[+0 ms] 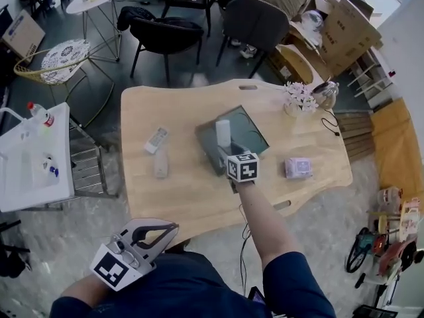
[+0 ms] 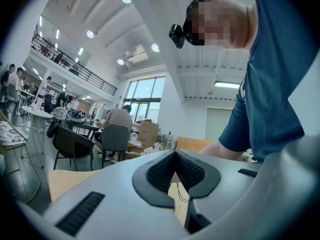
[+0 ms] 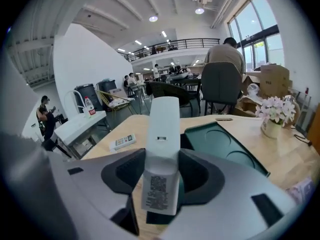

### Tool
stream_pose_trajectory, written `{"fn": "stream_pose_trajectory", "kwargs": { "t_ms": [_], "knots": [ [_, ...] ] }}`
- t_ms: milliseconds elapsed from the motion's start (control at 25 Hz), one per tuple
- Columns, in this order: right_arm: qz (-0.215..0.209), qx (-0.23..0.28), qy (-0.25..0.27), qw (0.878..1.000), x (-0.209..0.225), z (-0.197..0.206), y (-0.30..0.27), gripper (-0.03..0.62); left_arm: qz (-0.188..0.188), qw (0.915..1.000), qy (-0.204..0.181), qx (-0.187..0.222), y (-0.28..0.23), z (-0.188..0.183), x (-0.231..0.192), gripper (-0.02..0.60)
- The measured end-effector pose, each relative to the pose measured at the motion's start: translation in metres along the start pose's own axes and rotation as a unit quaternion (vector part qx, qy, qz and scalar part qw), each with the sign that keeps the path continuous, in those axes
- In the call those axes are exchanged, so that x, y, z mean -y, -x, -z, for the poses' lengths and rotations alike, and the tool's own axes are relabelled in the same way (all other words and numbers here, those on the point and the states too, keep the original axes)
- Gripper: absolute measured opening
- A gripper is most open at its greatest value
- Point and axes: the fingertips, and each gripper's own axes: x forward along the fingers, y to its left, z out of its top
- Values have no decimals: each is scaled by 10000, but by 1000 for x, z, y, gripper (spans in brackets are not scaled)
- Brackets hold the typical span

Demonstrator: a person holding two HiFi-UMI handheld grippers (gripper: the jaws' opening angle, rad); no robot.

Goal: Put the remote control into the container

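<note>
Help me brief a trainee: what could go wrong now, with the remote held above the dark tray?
1. The right gripper clamps the remote near one end, so its long free part might pivot or slip.
2. It hangs near one rim of the container; released here, it might land propped on the edge.

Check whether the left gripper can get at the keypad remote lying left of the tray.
Probably yes: the left gripper is empty, and the keypad remote lies uncovered on bare tabletop, though the jaws must open first.
</note>
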Motion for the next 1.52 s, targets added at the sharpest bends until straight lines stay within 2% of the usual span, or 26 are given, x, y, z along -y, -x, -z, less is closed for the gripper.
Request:
{"fn": "stream_pose_trajectory", "kwargs": {
  "t_ms": [280,480,760,1200,1400,1520],
  "knots": [
    [108,-1125,630,9916,16,28,-57,219,-232,9997,14,-22,0,0,-18,9],
    [156,-1925,974,9763,23,52,-78,219,-449,9989,60,-112,8,5,-30,9],
    [31,-2758,1026,9557,21,82,-96,219,-585,9981,110,-156,9,11,-37,9],
    [-36,-3212,991,9418,27,95,-115,219,-762,9968,143,-208,10,18,-43,10],
    [-109,-3228,931,9418,24,98,-116,221,-800,9964,166,-202,14,19,-42,12],
    [-88,-3077,842,9477,24,95,-114,241,-839,9961,161,-211,18,16,-41,12]
  ]
}}
